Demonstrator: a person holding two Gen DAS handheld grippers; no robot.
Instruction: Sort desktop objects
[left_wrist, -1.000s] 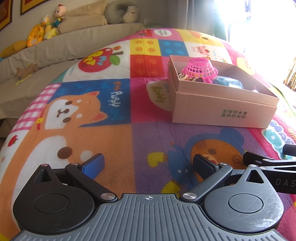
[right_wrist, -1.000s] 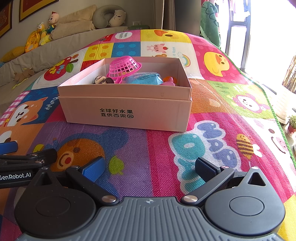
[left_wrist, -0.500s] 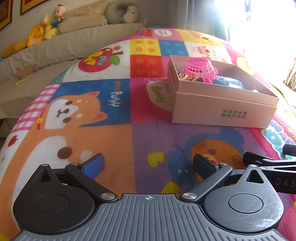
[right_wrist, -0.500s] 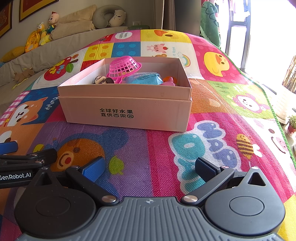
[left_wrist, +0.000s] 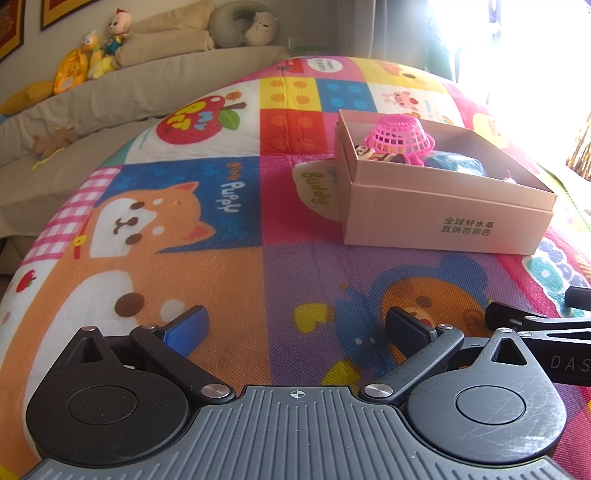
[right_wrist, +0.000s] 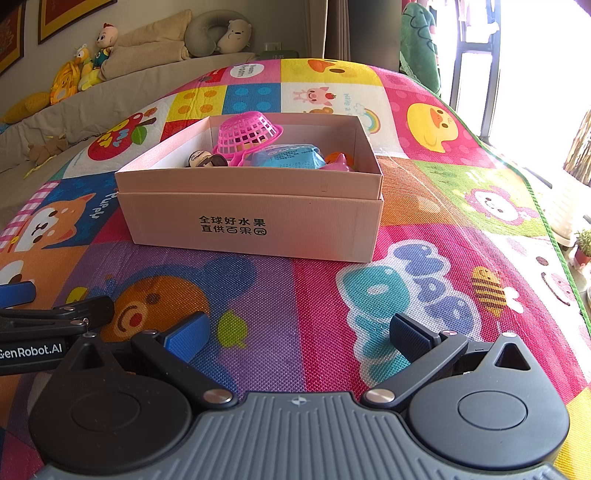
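Strong daylight pours in from the window (right_wrist: 524, 55) at upper right, blown out to pure white in the left wrist view, washing out the mat (left_wrist: 491, 122) there. The box (right_wrist: 255, 218) casts a soft shadow toward the camera. Fisheye bending curves the edges; focus is sharp.

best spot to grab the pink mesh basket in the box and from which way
Take the pink mesh basket by its flared rim at the upper right edge, coming from above with the right gripper. It lies upside down and tilted on the other toys in the cardboard box, so that thin rim stands clear of the walls and should fit between open fingers.
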